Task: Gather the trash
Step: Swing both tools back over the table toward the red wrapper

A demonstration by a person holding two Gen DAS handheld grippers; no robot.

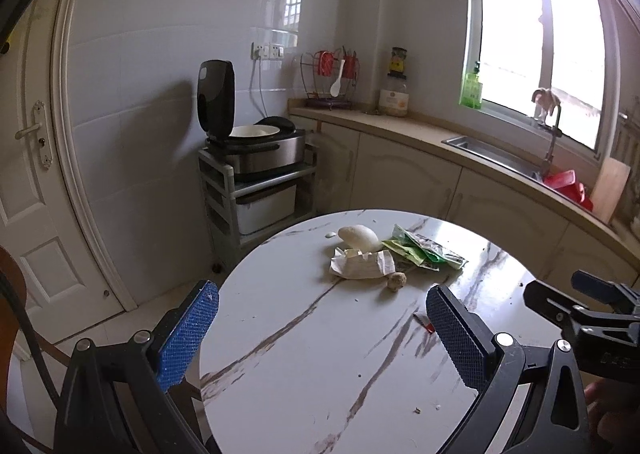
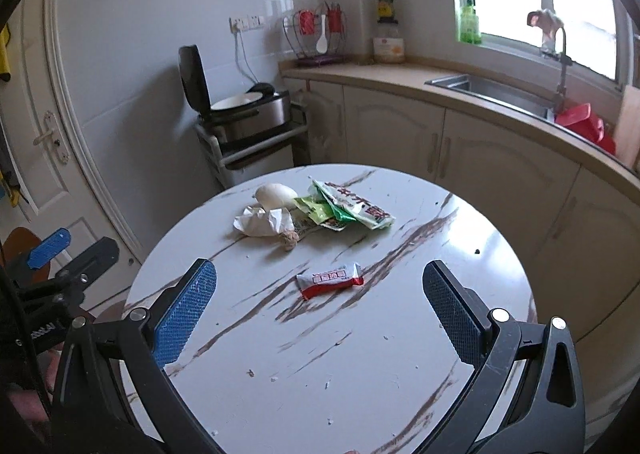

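Trash lies on a round marble-look table (image 2: 360, 354): a red and white sachet (image 2: 330, 279) near the middle, and farther back a crumpled white paper (image 2: 262, 223), a white bun-shaped lump (image 2: 275, 195), a small brown nut-like piece (image 2: 289, 240) and green wrappers (image 2: 344, 206). My right gripper (image 2: 320, 290) hovers open over the near side, the sachet lying between its blue fingers and slightly ahead. My left gripper (image 1: 322, 314) stands open at the table's left edge, empty, facing the paper (image 1: 362, 265), the white lump (image 1: 358, 237) and the green wrappers (image 1: 424, 252).
An open rice cooker (image 1: 256, 146) sits on a small cart by the wall. Behind the table runs a counter (image 1: 400, 126) with a sink (image 1: 492, 152), bottles and a red item. A white door (image 1: 32, 174) is at the left. Crumbs dot the tabletop.
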